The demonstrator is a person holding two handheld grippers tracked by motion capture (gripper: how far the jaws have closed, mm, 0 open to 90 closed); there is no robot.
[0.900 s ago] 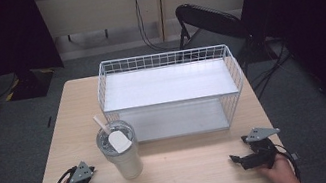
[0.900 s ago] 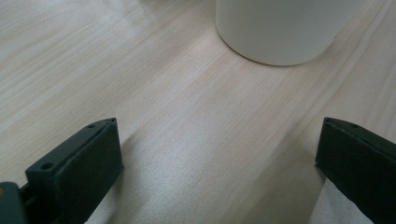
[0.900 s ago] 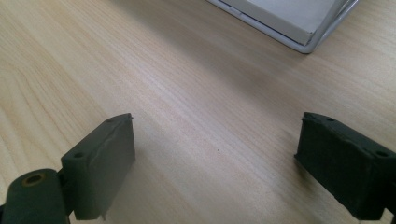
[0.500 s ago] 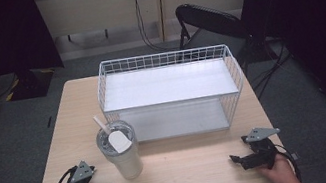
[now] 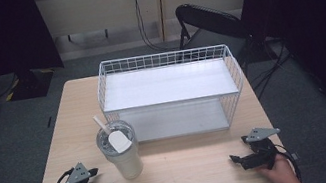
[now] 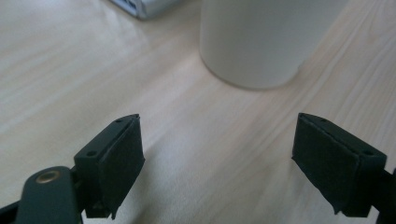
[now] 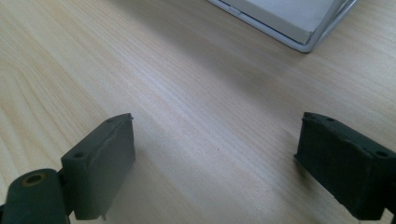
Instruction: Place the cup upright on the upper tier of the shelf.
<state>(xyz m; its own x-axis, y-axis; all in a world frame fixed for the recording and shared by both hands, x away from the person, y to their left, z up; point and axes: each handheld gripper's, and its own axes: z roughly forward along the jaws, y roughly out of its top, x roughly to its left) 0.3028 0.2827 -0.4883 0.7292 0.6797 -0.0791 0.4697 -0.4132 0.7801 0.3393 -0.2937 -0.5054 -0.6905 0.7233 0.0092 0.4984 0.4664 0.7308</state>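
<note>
My left claw (image 5: 99, 180) is wide open and holds nothing; it rests low over the tabletop (image 5: 185, 169) near the front left corner. Just ahead of its jaws stands the white tumbler (image 5: 121, 152), upright, with a lid and a straw (image 5: 101, 125). My right claw (image 5: 236, 157) is also wide open and empty, near the front right corner, well apart from the left one. Behind both, the white wire basket (image 5: 164, 59) sits on the far half of the tabletop.
</note>
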